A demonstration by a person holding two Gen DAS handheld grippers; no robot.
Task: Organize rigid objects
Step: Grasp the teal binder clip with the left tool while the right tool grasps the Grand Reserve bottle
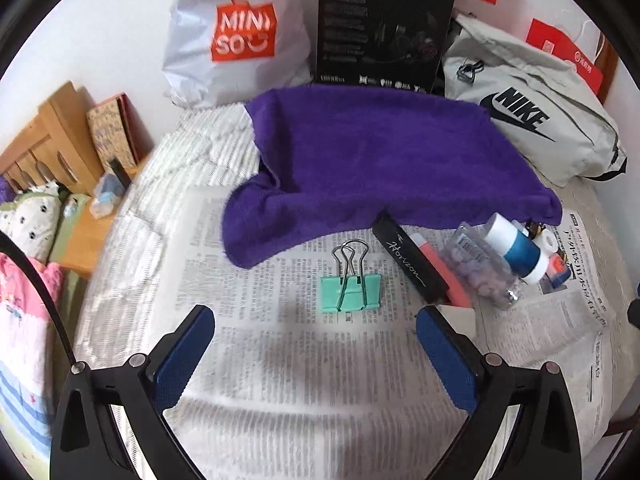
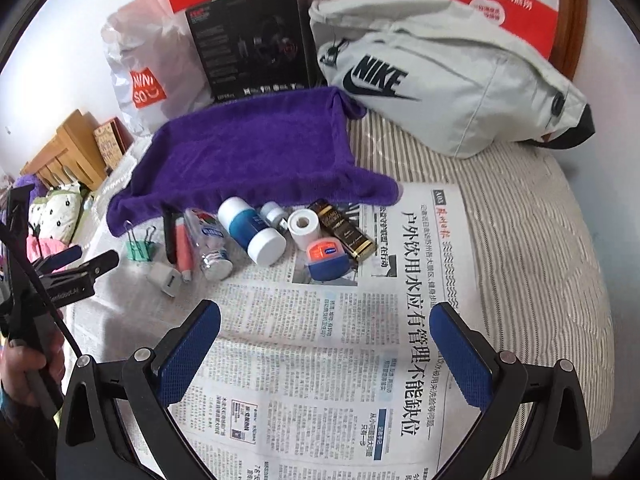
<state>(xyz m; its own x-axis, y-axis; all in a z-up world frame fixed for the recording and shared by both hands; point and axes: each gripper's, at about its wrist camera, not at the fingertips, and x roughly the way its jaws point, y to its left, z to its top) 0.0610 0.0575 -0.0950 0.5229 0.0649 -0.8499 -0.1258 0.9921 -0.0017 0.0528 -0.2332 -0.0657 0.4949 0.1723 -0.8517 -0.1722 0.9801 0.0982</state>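
Note:
A mint-green binder clip (image 1: 351,292) (image 2: 140,250) lies on the newspaper (image 1: 304,364) (image 2: 320,340), just ahead of my open left gripper (image 1: 315,320). To its right runs a row of small items: a black Horizon case (image 1: 408,264), a pink stick (image 2: 184,254), a clear bottle of pills (image 1: 480,268) (image 2: 210,244), a white and blue bottle (image 1: 516,246) (image 2: 254,234), a white tape roll (image 2: 303,227), a small orange-lidded blue jar (image 2: 326,260), a dark gold-printed box (image 2: 346,234) and a white charger cube (image 2: 166,279). My right gripper (image 2: 325,314) hangs open over bare newspaper, short of the row.
A purple towel (image 1: 380,160) (image 2: 256,152) lies behind the items. At the back stand a Miniso bag (image 1: 236,36), a black box (image 1: 384,28) and a grey Nike bag (image 1: 532,112) (image 2: 448,80). A hand (image 2: 28,372) holds the left gripper's handle. A wooden nightstand (image 1: 80,240) sits left.

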